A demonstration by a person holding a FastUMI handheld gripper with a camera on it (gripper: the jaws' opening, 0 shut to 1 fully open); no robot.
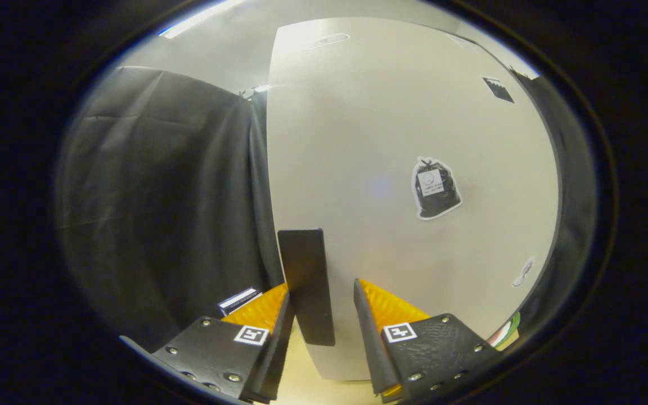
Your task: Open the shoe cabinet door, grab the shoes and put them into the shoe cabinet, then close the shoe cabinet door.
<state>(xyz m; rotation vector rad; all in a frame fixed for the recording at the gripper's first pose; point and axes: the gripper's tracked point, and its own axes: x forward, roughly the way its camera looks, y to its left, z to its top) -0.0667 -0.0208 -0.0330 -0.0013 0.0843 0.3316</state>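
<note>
The white shoe cabinet door [391, 146] stands close in front of me. Its flat black handle [304, 281] runs upright near the door's left edge. My gripper [322, 283] is open with the handle between its orange fingers. The left finger [265, 309] lies right against the handle. A small gap separates the right finger [386, 306] from it. Whether the door is ajar cannot be told from here.
Black cloth [161, 197] hangs left of the door's edge. The door carries a black bag sticker [435, 188] and smaller stickers [523, 271] further right. A small black-and-white object [238, 300] lies low beside the left finger. Pale floor [313, 382] runs under the door.
</note>
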